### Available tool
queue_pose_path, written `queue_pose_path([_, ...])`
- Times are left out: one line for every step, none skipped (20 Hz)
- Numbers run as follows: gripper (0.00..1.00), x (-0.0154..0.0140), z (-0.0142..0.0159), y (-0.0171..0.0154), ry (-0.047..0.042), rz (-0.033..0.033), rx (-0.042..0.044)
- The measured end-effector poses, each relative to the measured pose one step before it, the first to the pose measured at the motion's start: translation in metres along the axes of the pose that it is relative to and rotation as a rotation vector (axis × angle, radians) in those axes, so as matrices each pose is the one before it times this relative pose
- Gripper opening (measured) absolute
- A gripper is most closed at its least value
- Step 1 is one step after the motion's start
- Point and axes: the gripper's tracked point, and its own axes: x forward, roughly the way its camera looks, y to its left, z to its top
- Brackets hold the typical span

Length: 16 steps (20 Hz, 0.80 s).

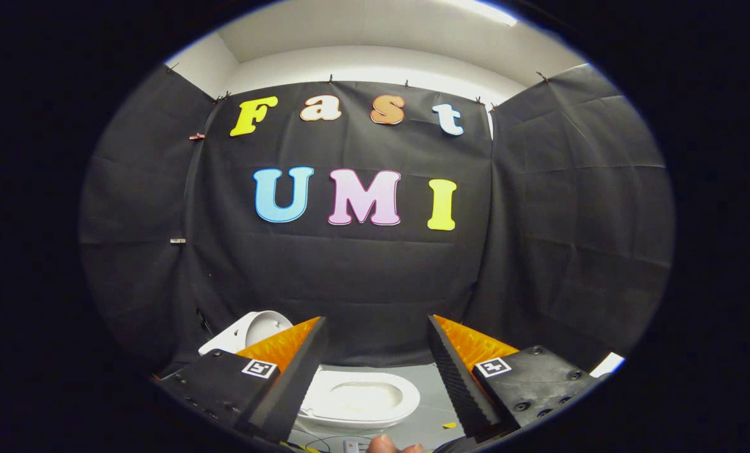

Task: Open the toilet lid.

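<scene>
The hand-held gripper is hanging with its fingers spread wide, gripping nothing. Below and between them the toilet is sitting on the grey floor; its lid seems to be standing raised beyond the left finger.

Grey floor, thin cables, yellow scrap.

One toilet, one raised lid, one gripper, fingers apart, holding nothing.
</scene>
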Motion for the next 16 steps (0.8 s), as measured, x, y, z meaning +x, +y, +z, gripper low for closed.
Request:
queue_pose_path([0.98, -0.00036, 0.00163, -0.00438, -0.00406, -0.00799, 0.00485])
queue_pose_path([0.98, -0.00053, -0.00121, -0.00257, -0.00483, -0.00162, 0.00733])
queue_pose_path([0.98, -0.0022, -0.00038, -0.00345, -0.00501, -0.00976, 0.00253])
queue_pose_path([0.98, 0.00085, -0.00022, -0.00404, -0.00502, -0.00907, -0.00123])
queue_pose_path([0.98, 0.00054, -0.0004, -0.00234, -0.00346, -0.00724, -0.00196])
queue_pose_path([0.98, -0.00009, 0.00002, -0.00221, -0.00152, -0.00734, 0.00039])
queue_pose_path([0.99, 0.00136, 0.00027, -0.00136, -0.00167, -0.00498, 0.00077])
queue_pose_path([0.98, 0.00027, -0.00032, -0.00131, -0.00038, -0.00566, -0.00033])
queue_pose_path([0.99, 0.00075, -0.00007, -0.00021, -0.00127, -0.00193, 0.00285])
queue_pose_path([0.98, 0.0003, -0.00071, 0.00002, 0.00035, 0.00083, 0.00269])
queue_pose_path([0.99, -0.0001, -0.00072, -0.00084, 0.00147, -0.00234, 0.00236])
queue_pose_path([0.99, 0.00055, -0.00075, -0.0012, 0.00227, -0.0043, 0.00059])
queue_pose_path([0.98, -0.00056, 0.00021, 0.0, -0.00142, 0.00018, 0.00162])
queue_pose_path([0.99, -0.00114, -0.00012, 0.00022, -0.00064, -0.00111, -0.00014])
queue_pose_path([0.99, 0.00042, -0.00014, -0.00004, -0.00035, -0.00086, -0.00259])
queue_pose_path([0.99, 0.00021, -0.00026, 0.00076, -0.0003, -0.00043, -0.00336])
